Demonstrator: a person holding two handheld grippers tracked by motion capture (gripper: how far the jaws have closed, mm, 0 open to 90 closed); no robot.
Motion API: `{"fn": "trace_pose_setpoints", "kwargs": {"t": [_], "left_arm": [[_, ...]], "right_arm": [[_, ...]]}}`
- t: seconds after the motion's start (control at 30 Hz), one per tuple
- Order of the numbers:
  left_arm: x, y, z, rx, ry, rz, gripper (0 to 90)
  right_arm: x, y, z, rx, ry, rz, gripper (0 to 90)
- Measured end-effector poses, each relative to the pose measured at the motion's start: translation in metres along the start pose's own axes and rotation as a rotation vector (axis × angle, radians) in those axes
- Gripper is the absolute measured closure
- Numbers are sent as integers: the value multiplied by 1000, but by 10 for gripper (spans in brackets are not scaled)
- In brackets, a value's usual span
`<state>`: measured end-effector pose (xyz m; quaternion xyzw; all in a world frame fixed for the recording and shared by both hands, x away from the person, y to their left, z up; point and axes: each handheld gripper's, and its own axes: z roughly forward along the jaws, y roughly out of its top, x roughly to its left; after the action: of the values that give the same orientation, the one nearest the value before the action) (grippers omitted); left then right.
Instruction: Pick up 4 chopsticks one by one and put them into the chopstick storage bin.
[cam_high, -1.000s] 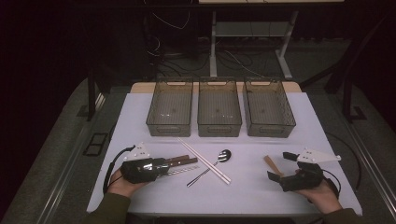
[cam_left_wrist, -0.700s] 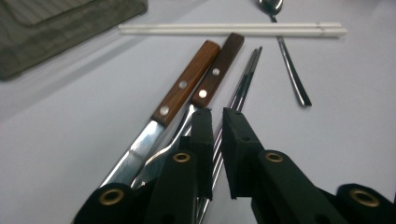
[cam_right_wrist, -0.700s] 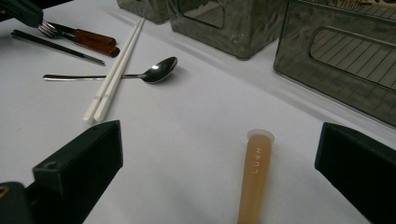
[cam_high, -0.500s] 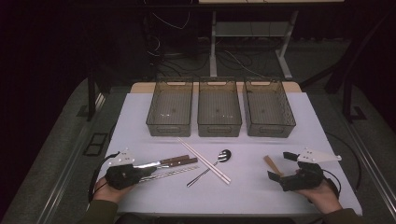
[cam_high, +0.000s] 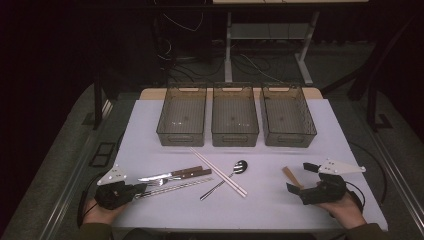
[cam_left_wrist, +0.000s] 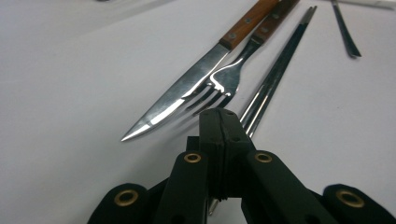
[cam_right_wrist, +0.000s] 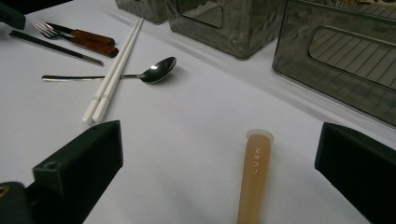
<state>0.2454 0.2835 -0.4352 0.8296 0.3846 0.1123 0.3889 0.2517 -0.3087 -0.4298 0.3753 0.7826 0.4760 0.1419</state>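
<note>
Backing off toward the near left corner over the last second, and now seeing the left gripper (cam_left_wrist: 219, 114) clear of the knife and fork it hung over before. Jaws pressed flat together, no gap at all, tips parked right at the near end of the steel chopsticks (cam_left_wrist: 275, 74). Hard to say whether nipping that end or merely lying over it; a silver sliver peeking out beneath hints at the second. Just beyond, spotting the knife (cam_left_wrist: 187, 93) and fork (cam_left_wrist: 224, 84) side by side and touching, points aimed back at the jaws. Probably singling out the thin steel pair from its neighbours, hence coming in so low and flat along the surface (cam_high: 350, 130).

Over to the right gripper (cam_right_wrist: 219, 140): parked, no shift from a second ago. Jaws flung wide apart, straddling the tan stick (cam_right_wrist: 254, 177) without touching it. Lying flat and lengthwise between them, squarely lined up for a clean squeeze on its sides. Looks like waiting its turn while the other hand works.

Further out, picking up the white chopsticks (cam_high: 217, 171) crossing the handle of the spoon (cam_high: 240, 166) mid-surface, well apart from both grippers. Along the far edge, counting three bins in a row: left bin (cam_high: 181, 137), middle bin (cam_high: 235, 136), right bin (cam_high: 290, 136). Open tops up, nothing visible inside; sensible landing spots for sorted cutlery, by the look of it.
</note>
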Motion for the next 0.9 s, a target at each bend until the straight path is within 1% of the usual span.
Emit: {"fn": "trace_pose_setpoints", "kwargs": {"t": [0.03, 0.07, 0.1, 0.13, 0.23, 0.3, 0.37, 0.63, 0.9], "left_arm": [[1, -1, -1, 2, 4, -2, 891], [2, -2, -1, -2, 8, -15, 891], [4, -2, -1, 8, 16, -16, 891], [6, -3, -1, 15, 25, -25, 891], [9, -5, 1, 38, 36, -31, 891], [10, -6, 2, 45, 40, -39, 891], [10, -6, 4, 55, 35, -33, 891], [8, -6, 4, 59, 21, -43, 891], [5, -6, 4, 66, -4, -44, 891]], "right_arm": [[0, 0, 0, 0, 0, 0, 11], [0, 0, 0, -1, 0, 1, 10], [0, 0, 0, -1, -1, 1, 11], [0, 0, 0, -1, 0, 0, 11], [0, 0, 0, -2, 0, 0, 10], [0, 0, 0, -2, 0, 1, 10], [0, 0, 0, -1, -1, 0, 11], [0, 0, 0, -2, -2, 1, 11], [0, 0, 0, -2, -4, 0, 10]]}}
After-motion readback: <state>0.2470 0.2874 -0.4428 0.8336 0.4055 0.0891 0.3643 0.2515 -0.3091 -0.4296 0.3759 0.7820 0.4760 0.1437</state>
